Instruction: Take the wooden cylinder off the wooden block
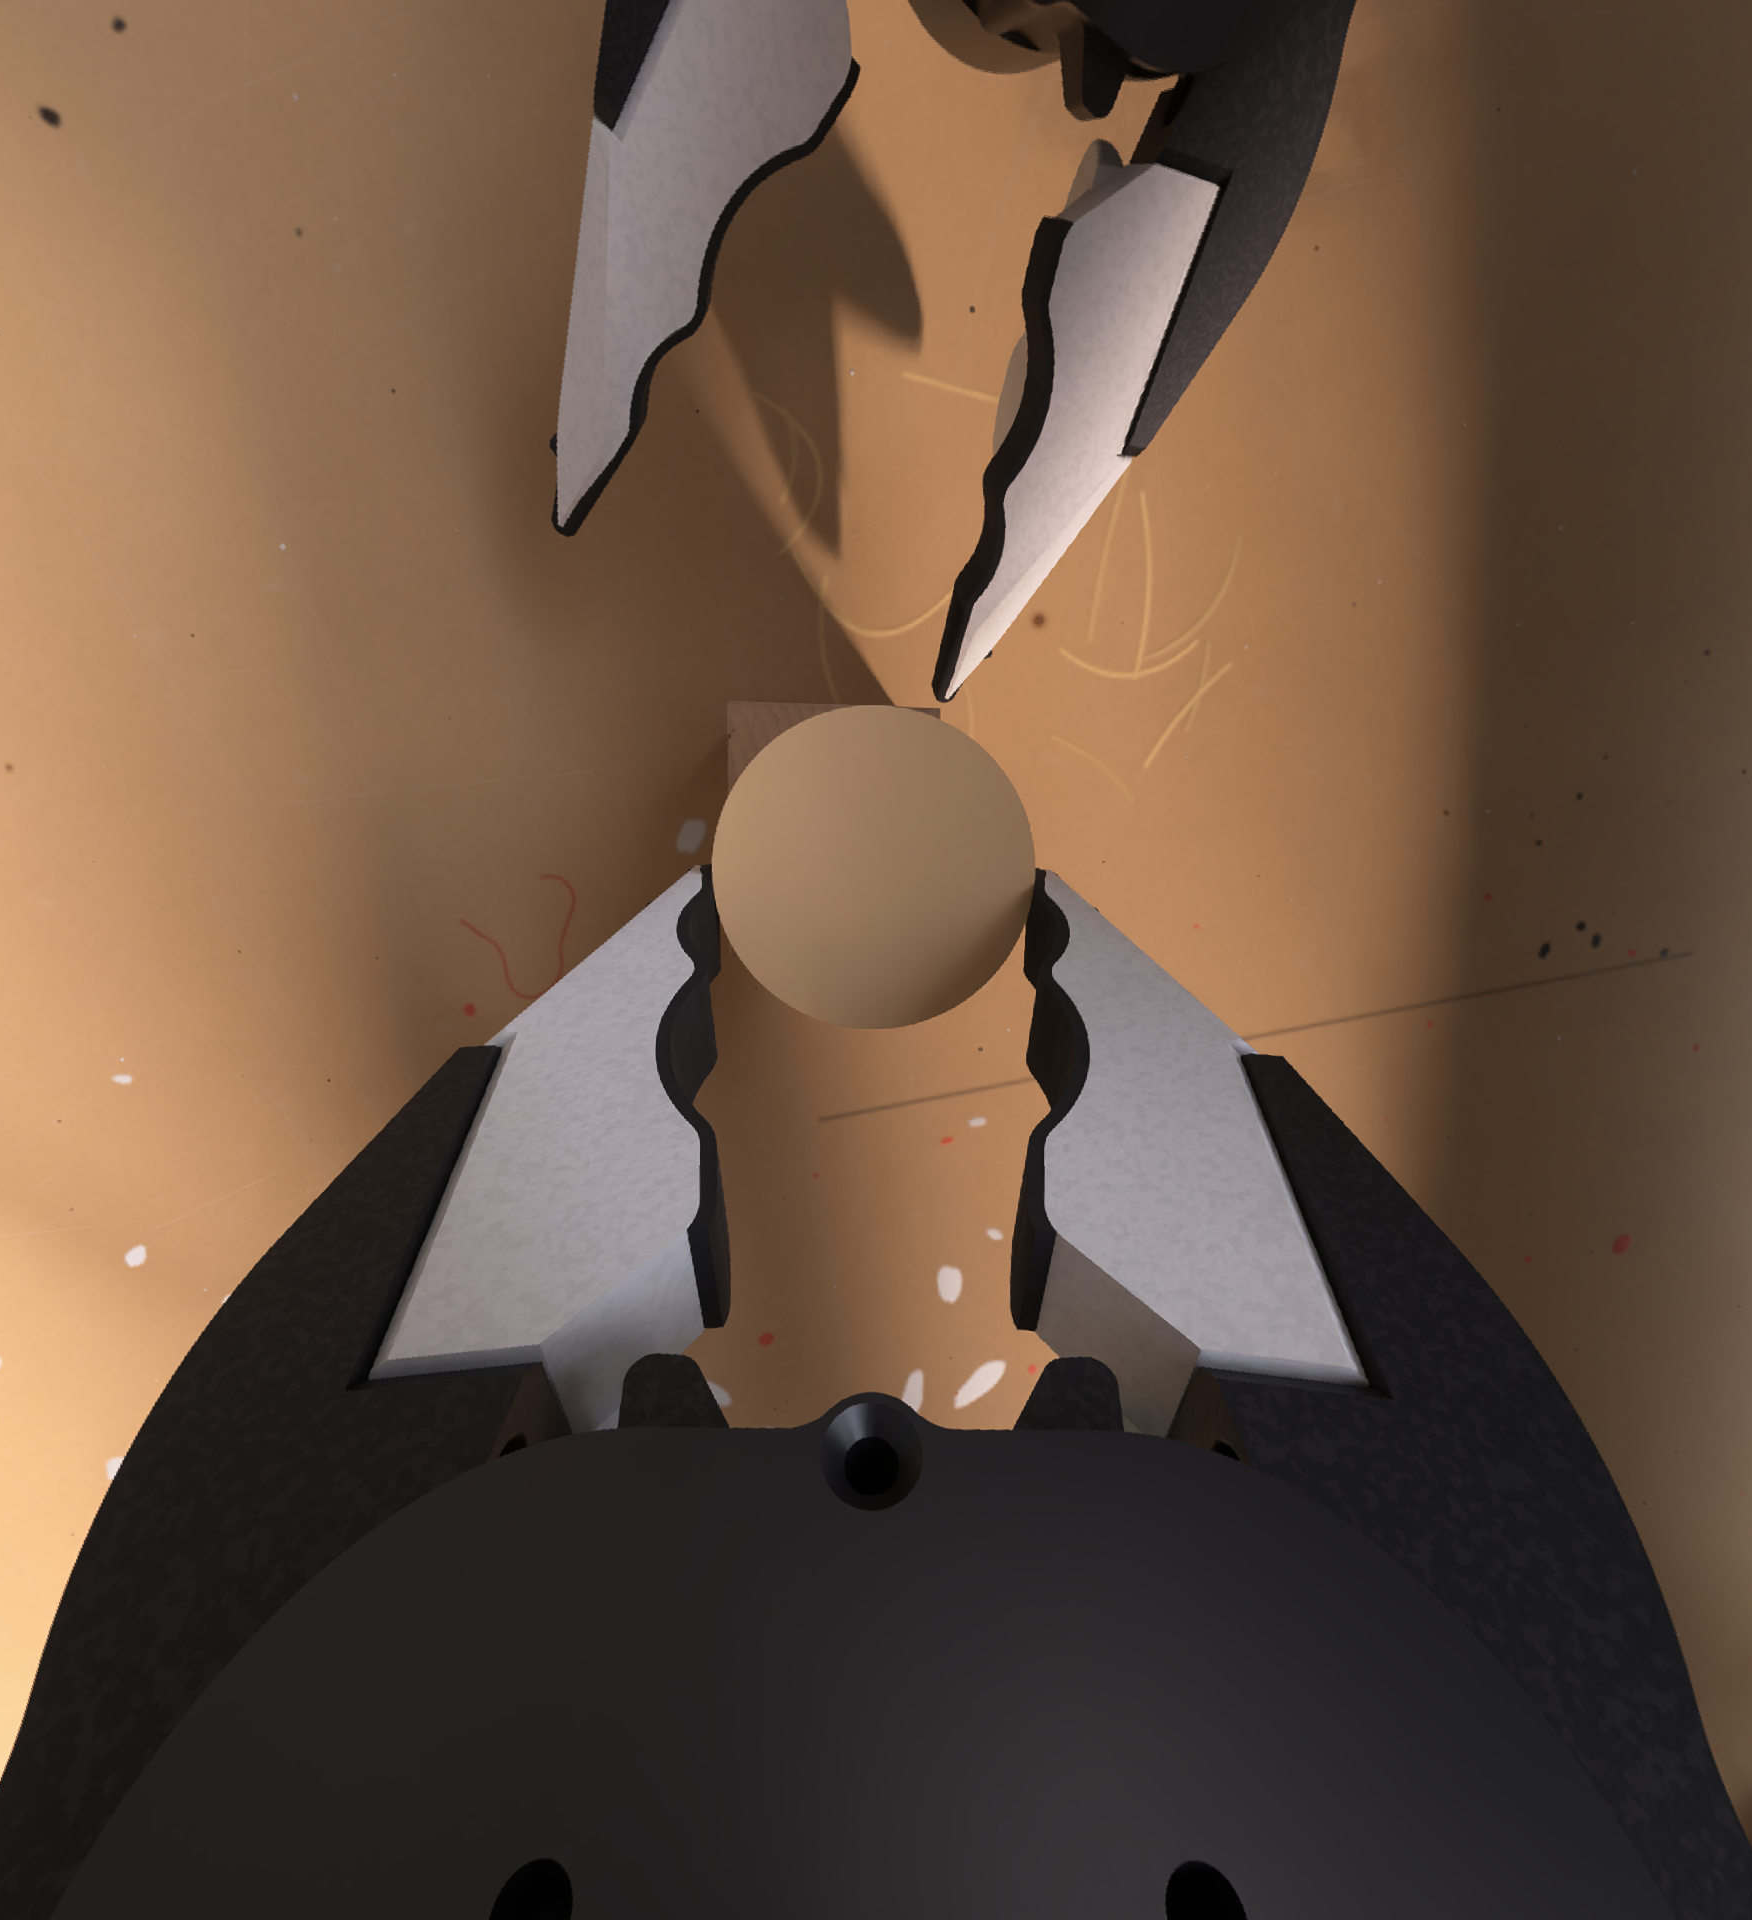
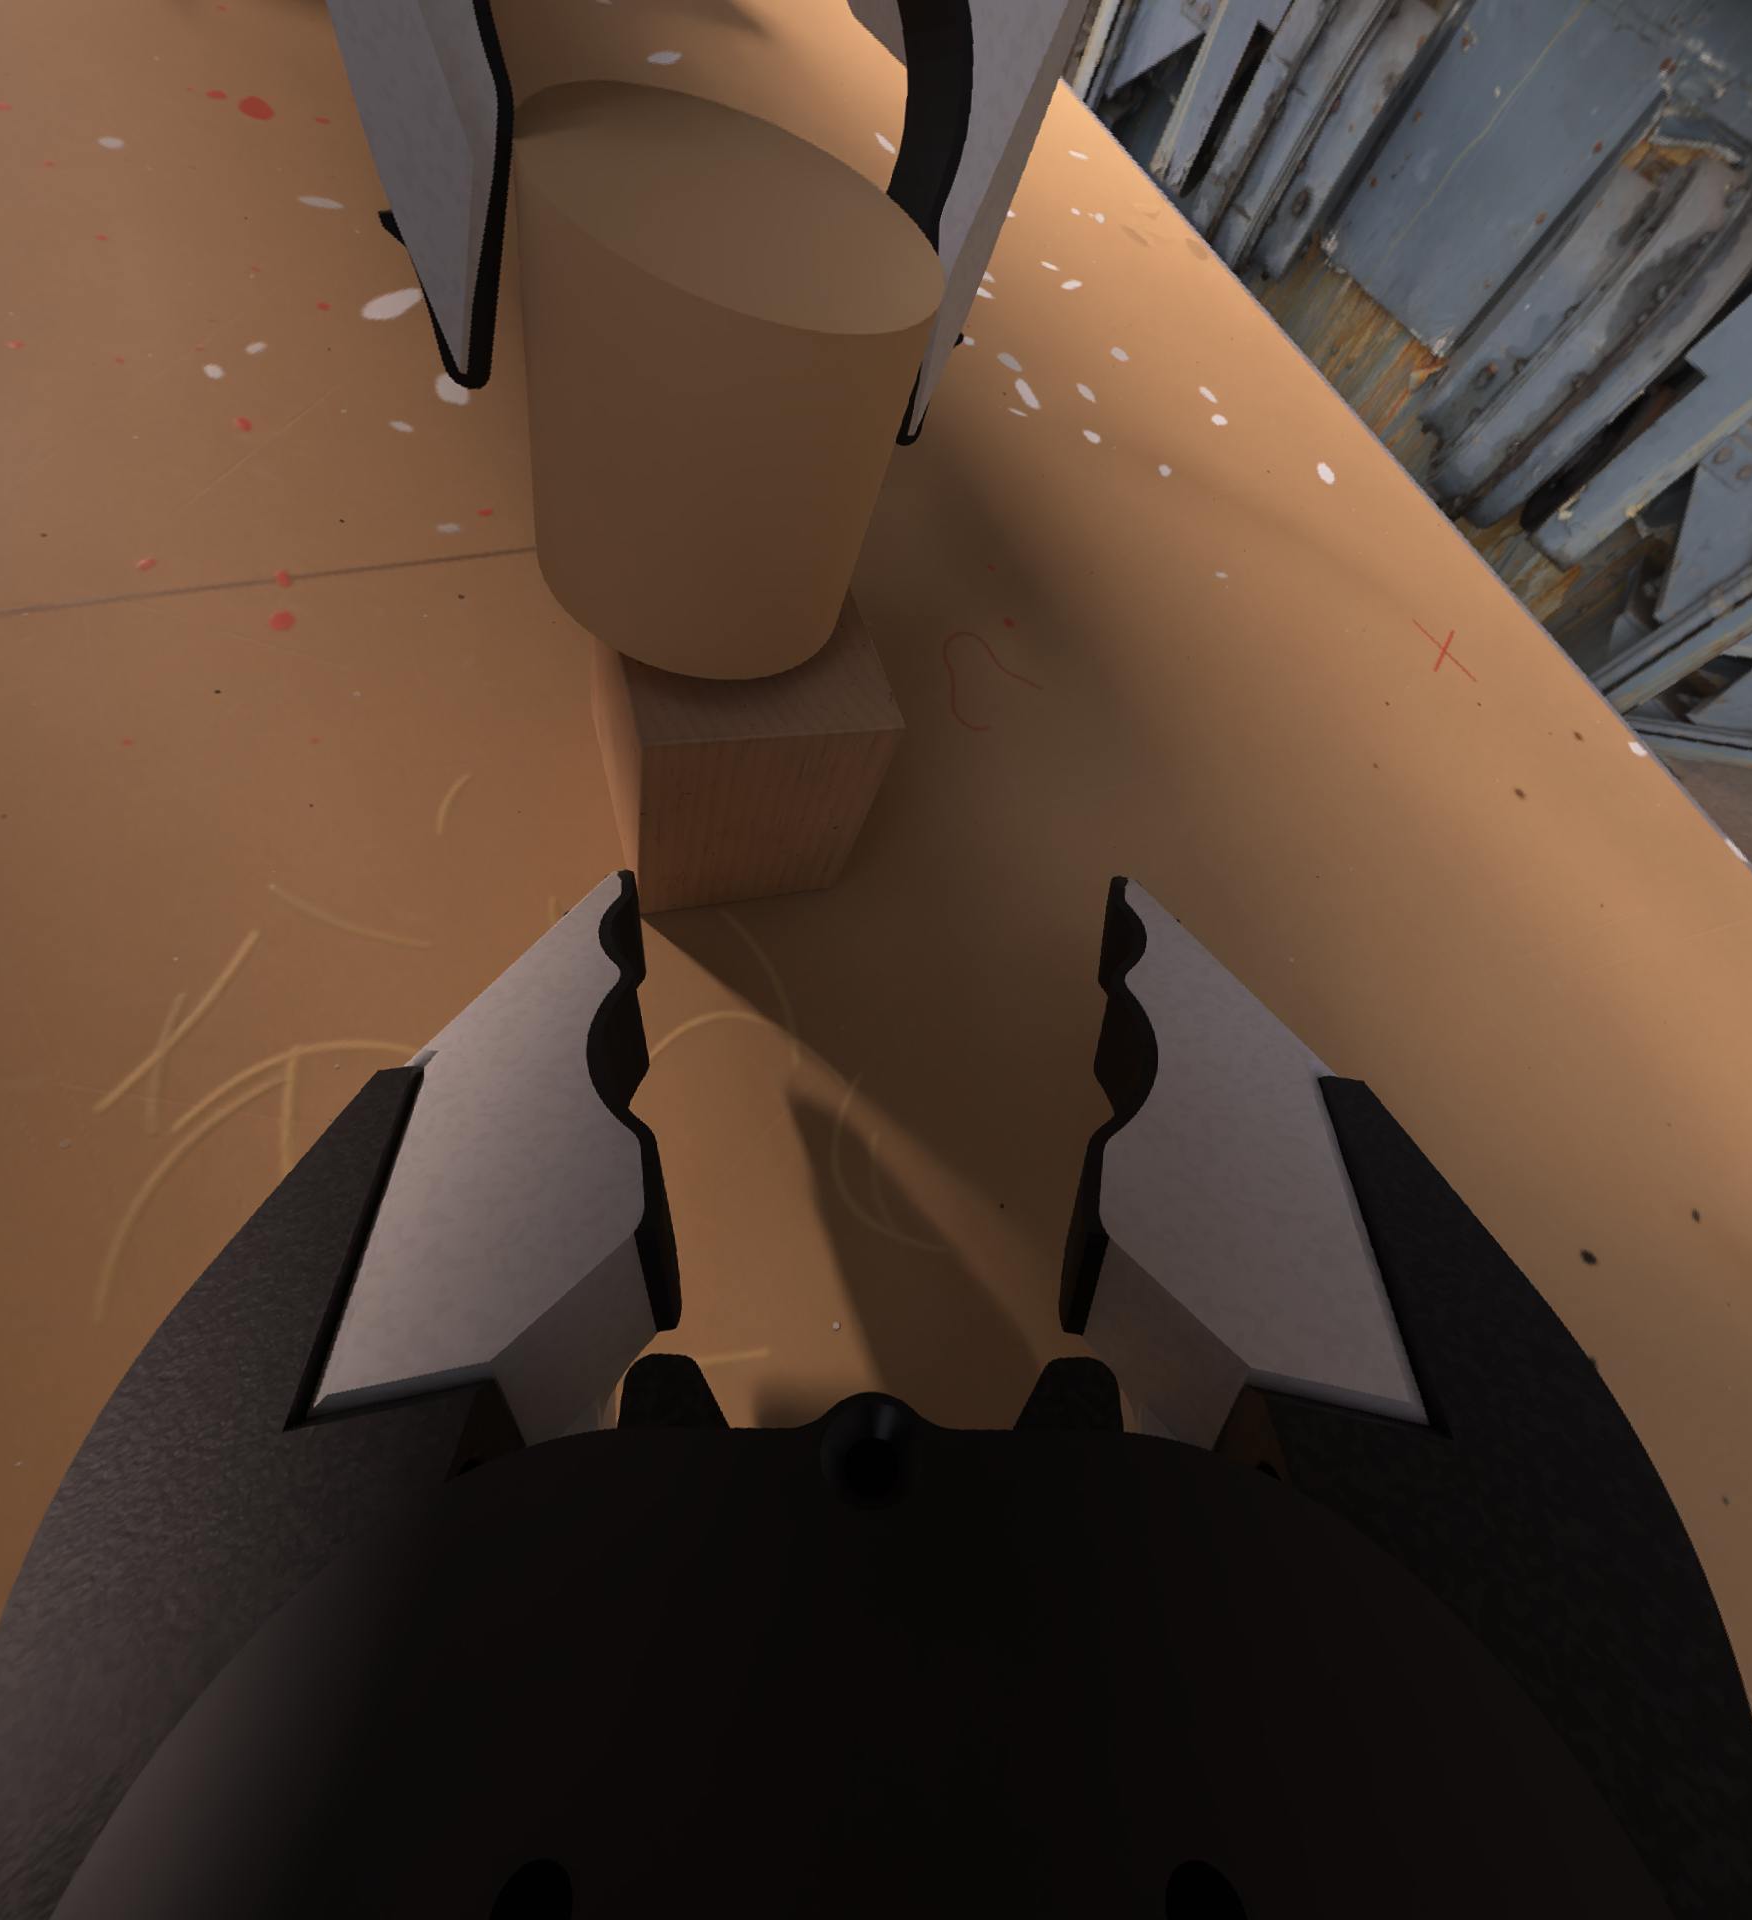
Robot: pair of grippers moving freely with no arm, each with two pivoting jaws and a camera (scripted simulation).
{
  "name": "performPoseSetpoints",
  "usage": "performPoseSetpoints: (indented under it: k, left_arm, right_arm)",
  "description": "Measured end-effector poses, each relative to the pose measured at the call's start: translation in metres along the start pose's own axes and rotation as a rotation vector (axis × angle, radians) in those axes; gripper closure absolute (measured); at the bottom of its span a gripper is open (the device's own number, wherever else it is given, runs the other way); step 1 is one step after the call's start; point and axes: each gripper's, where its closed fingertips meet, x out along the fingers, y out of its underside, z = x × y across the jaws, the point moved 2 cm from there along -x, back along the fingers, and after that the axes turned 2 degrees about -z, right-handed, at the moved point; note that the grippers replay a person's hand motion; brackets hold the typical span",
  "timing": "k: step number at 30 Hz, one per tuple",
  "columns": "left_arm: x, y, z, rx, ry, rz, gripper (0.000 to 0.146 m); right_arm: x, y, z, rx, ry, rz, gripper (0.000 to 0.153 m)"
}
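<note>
The wooden cylinder stands upright on the wooden block. In the left wrist view I look straight down on its round top, and only a sliver of the block shows behind it. My left gripper is shut on the cylinder, with a fingertip on each side near the top. The right wrist view shows the cylinder between those fingers. My right gripper is open and empty, low beside the block, with its left fingertip close to the block's near corner. It also shows in the left wrist view.
Everything rests on a tan tabletop marked with scratches and paint specks. The table's edge runs diagonally on the right of the right wrist view. Beyond it is a grey-blue metal structure.
</note>
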Motion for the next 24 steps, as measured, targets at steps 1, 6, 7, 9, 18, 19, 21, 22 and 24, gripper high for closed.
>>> performPoseSetpoints:
  k: [1,6,7,9,18,19,21,22,24]
  left_arm:
    - [-0.0004,0.0003,-0.0005,0.001,0.001,0.004,0.087]
    - [-0.0023,0.0015,-0.0018,0.002,0.014,0.040,0.087]
    - [-0.0026,0.0017,-0.0020,0.003,0.020,0.048,0.087]
    - [-0.0030,0.0018,-0.0022,0.007,0.025,0.061,0.087]
    - [-0.0035,0.0005,-0.0023,0.002,0.053,0.064,0.087]
    - [-0.0036,0.0005,-0.0023,0.000,0.057,0.058,0.087]
    - [-0.0038,0.0006,-0.0024,-0.008,0.068,0.047,0.087]
    - [-0.0039,0.0008,-0.0024,-0.010,0.071,0.045,0.087]
    - [-0.0040,0.0008,-0.0030,-0.010,0.075,0.041,0.087]
  right_arm:
    - [-0.0001,-0.0006,0.0003,-0.005,0.000,-0.001,0.064]
    - [-0.0007,-0.0029,0.0018,-0.026,0.000,-0.010,0.064]
    - [-0.0010,-0.0034,0.0021,-0.030,0.000,-0.012,0.064]
    - [-0.0013,-0.0036,0.0023,-0.034,0.001,-0.014,0.065]
    - [-0.0027,-0.0036,0.0021,-0.044,0.002,-0.022,0.065]
    - [-0.0028,-0.0035,0.0022,-0.043,0.001,-0.023,0.065]
    - [-0.0028,-0.0037,0.0026,-0.043,-0.006,-0.029,0.065]
    - [-0.0026,-0.0038,0.0027,-0.045,-0.007,-0.033,0.065]
    - [-0.0027,-0.0039,0.0033,-0.045,-0.012,-0.035,0.065]
